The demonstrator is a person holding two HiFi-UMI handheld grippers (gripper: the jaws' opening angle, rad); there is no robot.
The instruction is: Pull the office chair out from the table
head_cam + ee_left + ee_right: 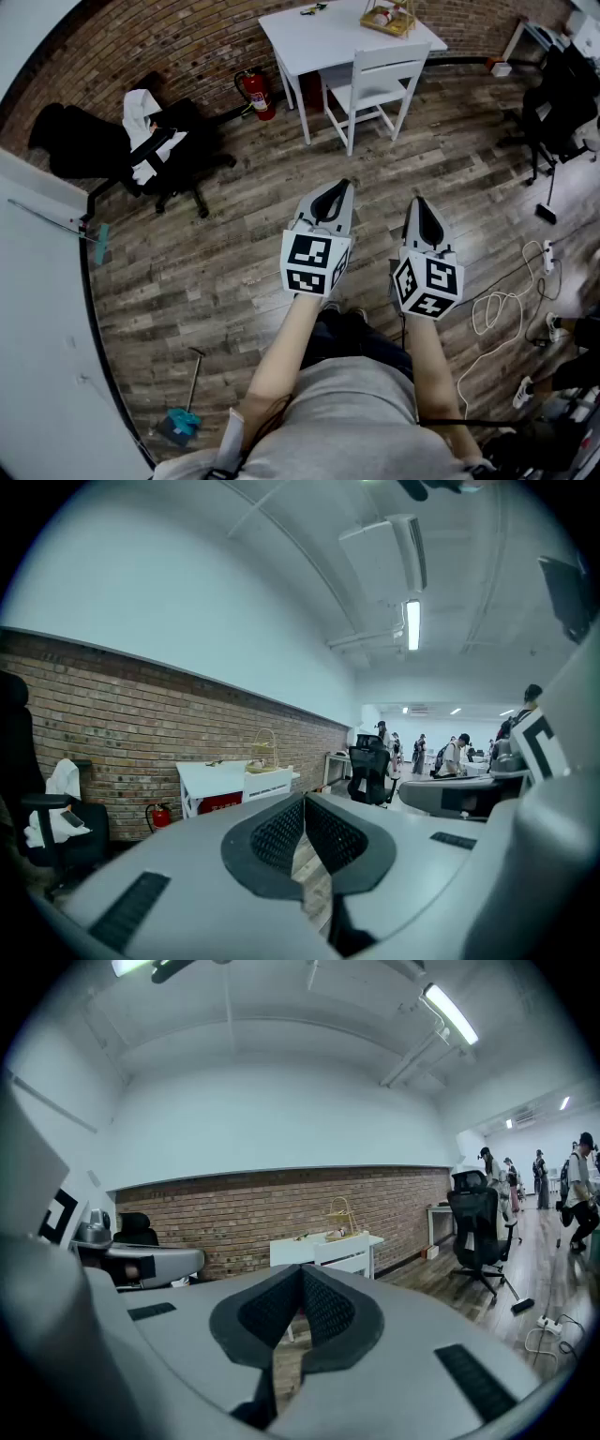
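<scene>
A white chair (375,80) stands tucked under a white table (319,33) against the brick wall, far ahead of me. My left gripper (342,185) and right gripper (416,200) are held side by side over the wooden floor, pointing toward that table and well short of it. Both are shut with nothing between the jaws. In the left gripper view the shut left gripper (305,799) faces the table (211,772) and chair (267,782). In the right gripper view the right gripper (302,1267) points at the same chair (345,1262).
A black office chair (159,150) draped with white cloth stands at the left, another black office chair (562,103) at the right. A red fire extinguisher (255,94) sits by the wall. White cables (497,314) lie on the floor at the right, a white partition (37,328) at the left.
</scene>
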